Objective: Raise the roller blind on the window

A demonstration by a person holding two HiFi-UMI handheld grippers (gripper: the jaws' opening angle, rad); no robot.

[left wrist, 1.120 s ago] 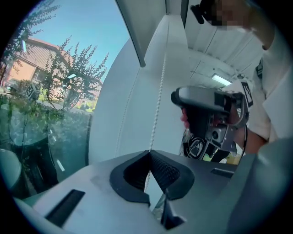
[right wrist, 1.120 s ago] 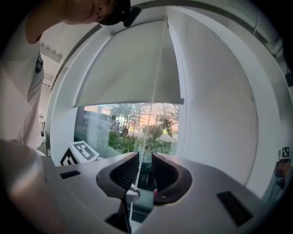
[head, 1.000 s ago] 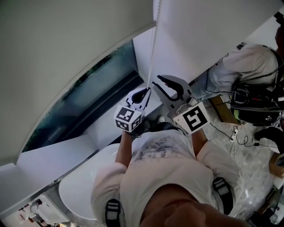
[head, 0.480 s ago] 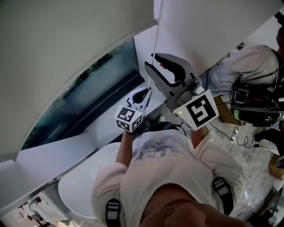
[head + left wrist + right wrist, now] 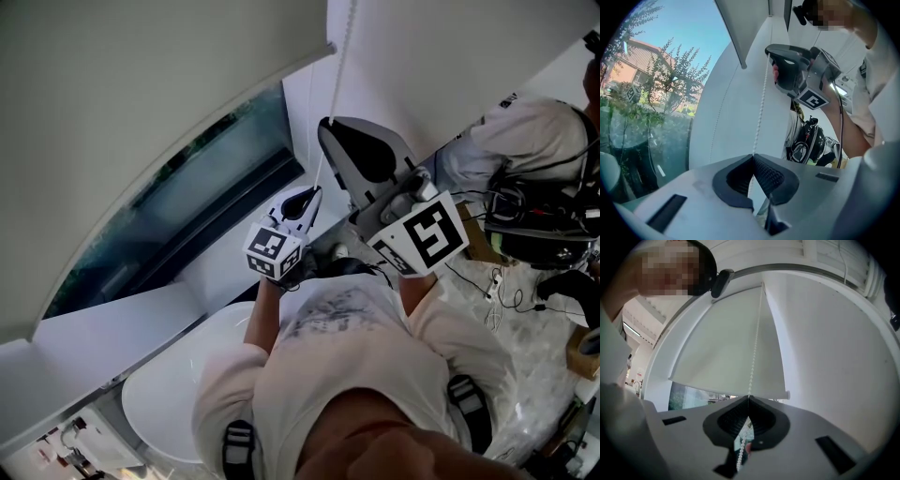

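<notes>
The pale roller blind (image 5: 141, 103) covers the upper part of the window, its bottom bar ending near the top middle. A white bead chain (image 5: 336, 89) hangs beside it. My left gripper (image 5: 316, 191) is shut on the bead chain low down, and the chain (image 5: 761, 103) rises from its closed tips (image 5: 752, 157). My right gripper (image 5: 325, 124) is higher up and shut on the same chain; it also shows in the left gripper view (image 5: 787, 70). In the right gripper view the chain (image 5: 754, 348) runs from the closed tips (image 5: 748, 397) up over the blind (image 5: 726, 348).
Dark window glass (image 5: 187, 187) and a white sill (image 5: 112, 328) lie below the blind. A round white surface (image 5: 159, 403) is at lower left. A person in a white shirt (image 5: 525, 131) with cables and gear sits at right. Trees and a house (image 5: 642, 70) show outside.
My right gripper has risen along the chain and gone from open to shut on it. The left gripper has stayed where it was, still shut on the chain.
</notes>
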